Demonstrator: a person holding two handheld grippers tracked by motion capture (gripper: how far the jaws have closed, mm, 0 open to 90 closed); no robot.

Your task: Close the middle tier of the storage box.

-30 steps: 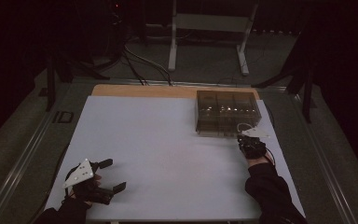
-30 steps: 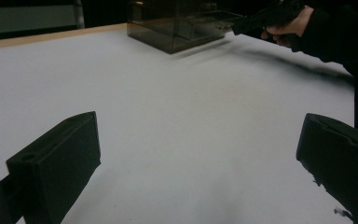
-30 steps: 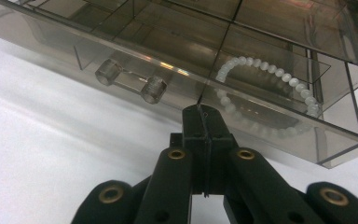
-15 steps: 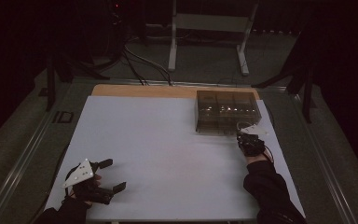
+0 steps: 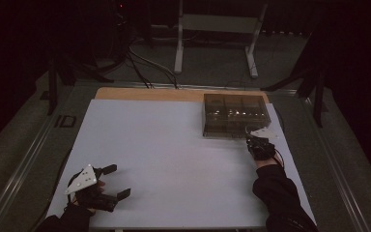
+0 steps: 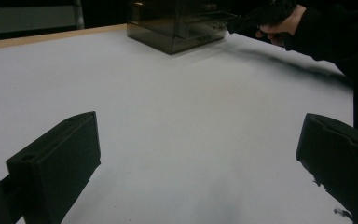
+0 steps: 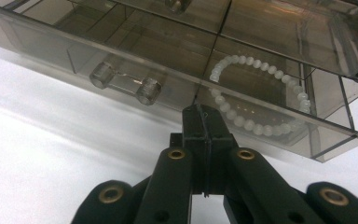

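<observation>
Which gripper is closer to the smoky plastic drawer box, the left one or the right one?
Right. The right gripper is at the front of the drawer box, jaws shut just before a drawer. The left gripper sits far away at the table's near left corner, jaws open.

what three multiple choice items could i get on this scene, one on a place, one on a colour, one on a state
1. Where on the white table does the smoked clear drawer box stand?
A. near the far edge, on the right
B. at the near left corner
C. in the middle

2. What colour are the beads of the bracelet in the drawer?
A. red
B. milky white
C. dark blue

3. How do the jaws of the left gripper stand?
A. shut on a bead
B. shut on nothing
C. wide open, with nothing between them

Answers:
1 A: the high view shows the box far right, just ahead of the right gripper.
2 B: the right gripper view shows pale white beads in a ring.
3 C: the left gripper view shows its two jaws far apart over bare table.
</observation>
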